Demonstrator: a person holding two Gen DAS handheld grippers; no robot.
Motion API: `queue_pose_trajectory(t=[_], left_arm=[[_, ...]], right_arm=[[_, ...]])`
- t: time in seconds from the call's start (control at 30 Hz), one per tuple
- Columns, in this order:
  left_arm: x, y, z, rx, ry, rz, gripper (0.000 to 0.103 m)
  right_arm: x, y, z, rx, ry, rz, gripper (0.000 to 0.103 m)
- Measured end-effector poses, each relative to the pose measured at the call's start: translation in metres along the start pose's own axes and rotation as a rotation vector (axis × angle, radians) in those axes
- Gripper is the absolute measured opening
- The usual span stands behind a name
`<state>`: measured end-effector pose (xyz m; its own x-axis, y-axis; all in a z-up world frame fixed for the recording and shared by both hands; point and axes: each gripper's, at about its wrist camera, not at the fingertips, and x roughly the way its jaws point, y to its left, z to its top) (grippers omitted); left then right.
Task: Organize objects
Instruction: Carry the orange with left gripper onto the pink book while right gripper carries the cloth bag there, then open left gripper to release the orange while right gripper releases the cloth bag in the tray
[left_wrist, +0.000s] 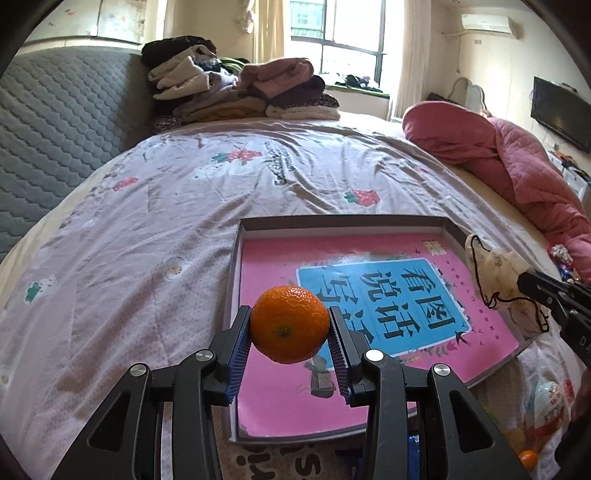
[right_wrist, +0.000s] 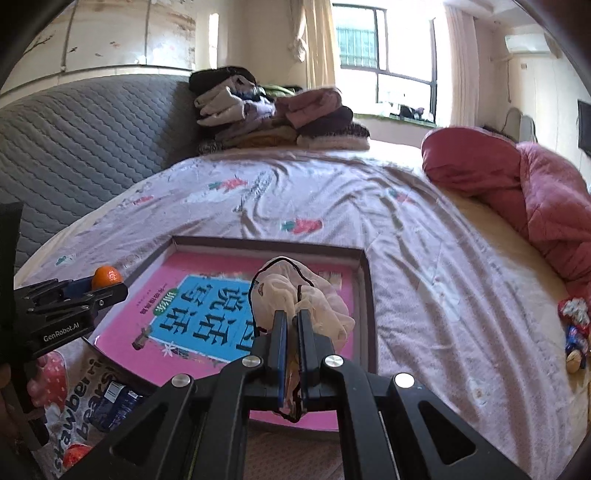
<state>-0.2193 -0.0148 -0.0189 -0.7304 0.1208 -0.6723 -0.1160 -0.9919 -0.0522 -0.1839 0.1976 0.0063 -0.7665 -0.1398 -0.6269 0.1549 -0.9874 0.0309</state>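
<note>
Orange and round, one tangerine (left_wrist: 290, 324) sits clamped between the two ridged blue pads of the left gripper (left_wrist: 290, 328), the fingers (left_wrist: 238, 345) spread about as wide as the fruit and pressing it on both sides. It hangs clear of everything, above the near left part of a shallow grey tray (left_wrist: 343, 221) that lies on the bed (left_wrist: 147, 229). One pink book (left_wrist: 266, 406) with a blue title panel fills the tray floor, beyond and below the left fingertips.

In the right wrist view, the right gripper (right_wrist: 291, 321) has its two fingers (right_wrist: 279, 343) drawn almost together, pinching one crumpled cream cloth pouch (right_wrist: 295, 288) with a black drawstring. The pouch bunches out past the fingertips and trails down between them, held over the right half of the tray (right_wrist: 365, 295). The left gripper (right_wrist: 92, 291) shows to the far left of these fingers, with the tangerine (right_wrist: 106, 277) at its tip.

Below and left of the right fingers lie a dark blue wrapped packet (right_wrist: 118, 404) and a printed strawberry bag (right_wrist: 74, 413). Well right of them, a small cluster of wrapped sweets (right_wrist: 574, 332) lies on the bed; I cannot count them. Far ahead, one stack of folded clothes (right_wrist: 280, 114) and one pink quilt (right_wrist: 535, 192) are on the bed.
</note>
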Motion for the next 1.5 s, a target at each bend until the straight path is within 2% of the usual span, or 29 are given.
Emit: queue_pose_trajectory(t=[0.3,0.63,1.27,1.5], left_arm=[[0.025,-0.001,-0.007,0.013,0.075,0.005,0.041],[0.038,-0.005,-0.014,0.041,0.136,0.006,0.041],[0.04,-0.008,-0.019,0.067,0.166,0.012,0.042],[0.032,-0.008,-0.017,0.058,0.154,0.006,0.048]], right_arm=[[0.015,-0.003,-0.008,0.009,0.079,-0.029,0.006],[0.021,-0.003,-0.013,-0.006,0.125,-0.054,0.006],[0.027,0.002,-0.018,-0.066,0.196,-0.066,0.008],[0.027,0.005,-0.02,-0.085,0.22,-0.063,0.01]])
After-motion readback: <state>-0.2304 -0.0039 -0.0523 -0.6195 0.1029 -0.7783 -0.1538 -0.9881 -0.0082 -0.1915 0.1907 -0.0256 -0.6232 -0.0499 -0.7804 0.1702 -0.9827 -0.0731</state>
